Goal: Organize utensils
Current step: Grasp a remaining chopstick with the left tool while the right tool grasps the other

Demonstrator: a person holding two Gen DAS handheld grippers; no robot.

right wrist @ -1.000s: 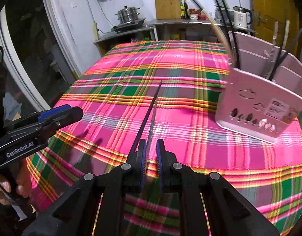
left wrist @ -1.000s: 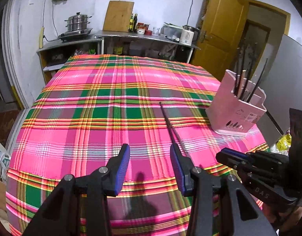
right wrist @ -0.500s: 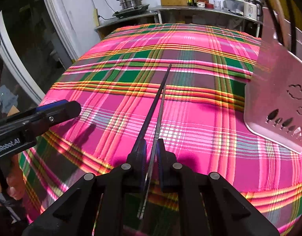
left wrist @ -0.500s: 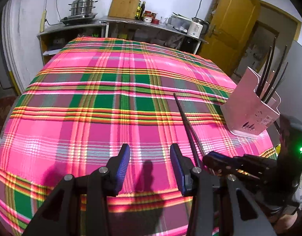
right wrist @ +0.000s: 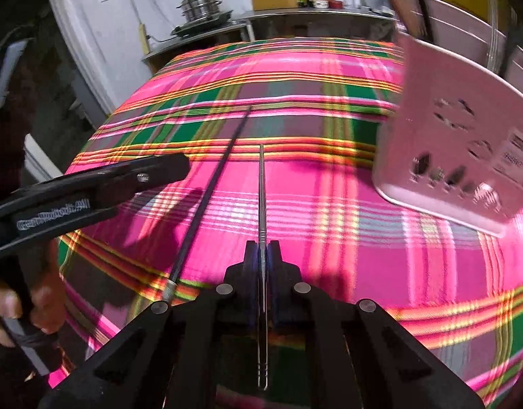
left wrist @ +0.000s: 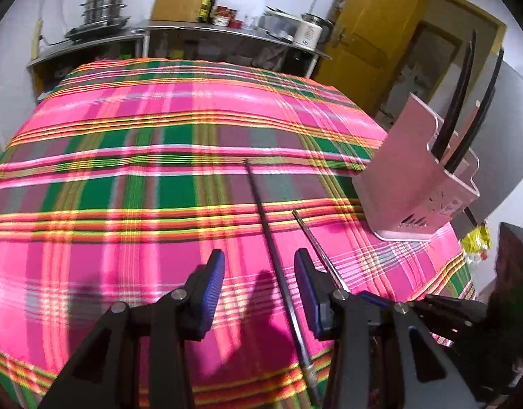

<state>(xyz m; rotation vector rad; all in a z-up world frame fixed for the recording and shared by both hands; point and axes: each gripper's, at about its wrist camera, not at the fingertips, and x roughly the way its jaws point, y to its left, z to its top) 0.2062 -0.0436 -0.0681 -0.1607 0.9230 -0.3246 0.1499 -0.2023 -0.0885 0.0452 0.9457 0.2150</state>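
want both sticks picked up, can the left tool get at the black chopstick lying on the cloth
Probably yes: the black chopstick already runs between the left tool's open jaws, nothing covers it, and the right tool grips the silver chopstick beside it.

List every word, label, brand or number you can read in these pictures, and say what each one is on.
"GenRobot.AI", smeared by motion blur: white lettering on the side of the left hand-held gripper, seen from the right wrist.
White sticker on the pink utensil holder: printed lines too blurred to read.
Bottles and jars on the back counter: labels too small to read.
Nothing else is legible.
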